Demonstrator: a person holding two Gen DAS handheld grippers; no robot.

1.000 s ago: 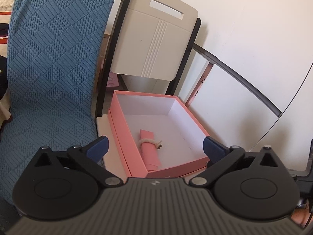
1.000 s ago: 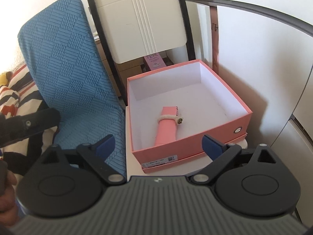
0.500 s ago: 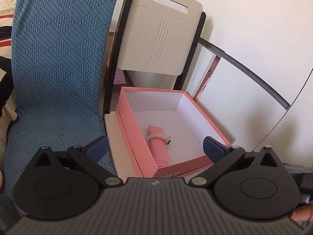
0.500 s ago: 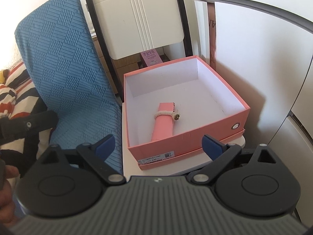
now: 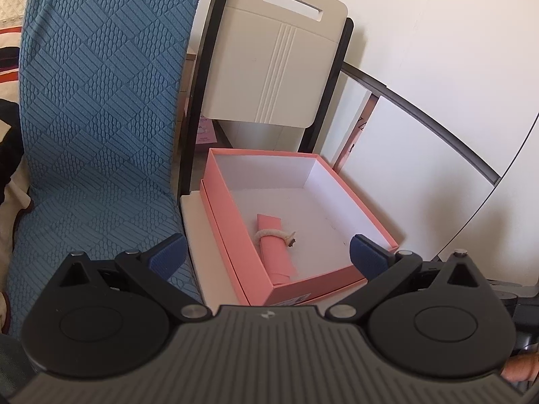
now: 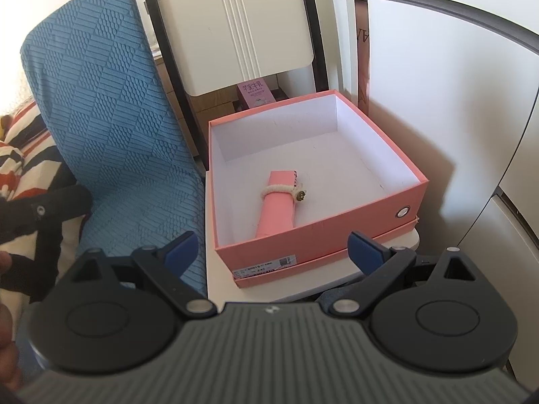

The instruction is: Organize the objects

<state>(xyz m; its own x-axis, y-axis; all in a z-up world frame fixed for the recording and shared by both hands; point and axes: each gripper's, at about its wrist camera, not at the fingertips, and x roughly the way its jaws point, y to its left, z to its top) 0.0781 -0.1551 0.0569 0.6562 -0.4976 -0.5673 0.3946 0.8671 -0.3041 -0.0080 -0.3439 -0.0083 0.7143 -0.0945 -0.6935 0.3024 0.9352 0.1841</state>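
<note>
Fingers on both grippers stand wide apart and hold nothing. The left gripper (image 5: 267, 252) and the right gripper (image 6: 274, 249) both hover short of the pink box (image 5: 357, 202), each looking down into it from the near side.

That open box sits on its own lid (image 6: 323, 262), which rests on a small white table (image 6: 219, 279). Inside, on the white floor of the box, lies a pink roll (image 5: 274, 256) bound around its middle by a pale cord (image 5: 269, 234) with a small button (image 6: 299, 197) at the side. It lies nearer the box's left wall than its right, with bare floor beside it on the right.

What the next move turns on is the roll's long axis. It runs roughly from the near wall toward the far wall, almost in line with the way each gripper points, leaning a little to the right in the right wrist view and a little to the left in the left one. So the fingers would straddle its narrow width without much turning of the wrist.

Neither gripper is plainly nearer; in both views the roll sits ahead of and slightly below the fingertips, near the middle of the gap. The near wall of the box stands between fingers and roll, so I judge that a reach must go over it and then down.

A blue chair (image 6: 111, 118) stands just left of the table, and a folded white chair (image 5: 273, 60) leans behind the box.
</note>
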